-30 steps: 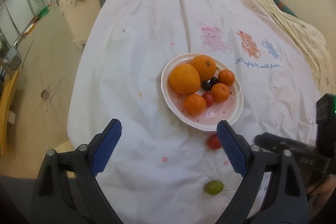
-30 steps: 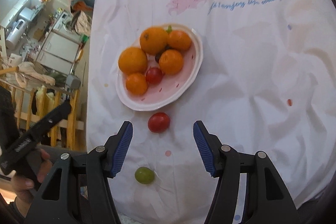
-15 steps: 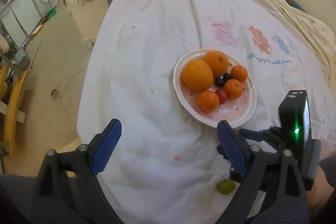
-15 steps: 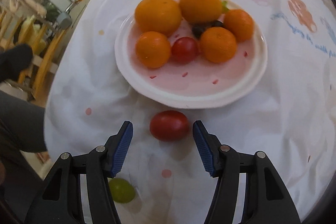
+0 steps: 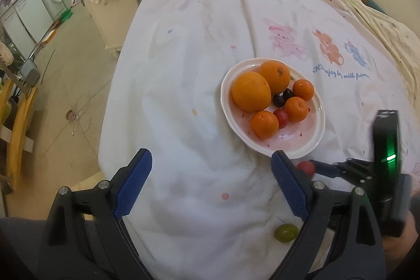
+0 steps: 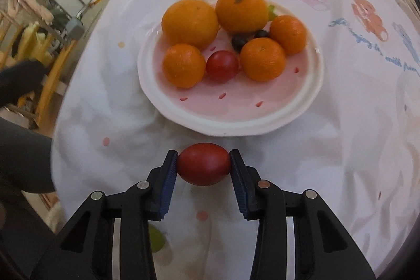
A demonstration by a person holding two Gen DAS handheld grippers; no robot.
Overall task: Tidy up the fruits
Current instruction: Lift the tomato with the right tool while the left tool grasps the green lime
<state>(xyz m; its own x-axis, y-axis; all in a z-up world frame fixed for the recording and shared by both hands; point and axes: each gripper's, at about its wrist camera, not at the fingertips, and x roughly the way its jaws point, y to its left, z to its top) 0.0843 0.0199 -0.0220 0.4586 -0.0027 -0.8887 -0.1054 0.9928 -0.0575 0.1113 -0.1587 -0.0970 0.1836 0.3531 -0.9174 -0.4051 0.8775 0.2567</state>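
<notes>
Gripping the red tomato (image 6: 203, 167) with the right claw (image 6: 204, 169), both blue pads (image 6: 169, 175) pressing on its sides. Sitting low on the white cloth (image 6: 341, 148), this tomato, just in front of the near rim of the plate (image 6: 236, 122), close to the rim but probably not touching it. Hard to tell whether lifted already or resting on the cloth. In the left wrist view, showing only as a small red spot (image 5: 305, 167) behind the pad of the left claw (image 5: 211, 185).

Holding the left claw wide open with nothing between the pads, hovering above the cloth on the near side of the plate (image 5: 309, 148).

Already lying on the plate: two big oranges (image 6: 190, 19), three small mandarins (image 6: 262, 59), one more small tomato (image 6: 222, 66) and two dark grapes (image 6: 237, 41). Waiting on the cloth nearer to the person, one green grape (image 5: 286, 233), half hidden behind the right claw in its own view (image 6: 157, 238).

Judging the step in hand as picking up the loose tomato. Next, probably lifting it over the rim and setting it down in the free pink area at the front of the plate. Calling for a gentle squeeze, because soft skin, and a low release so as not to start rolling. After that, likely taking the green grape.
</notes>
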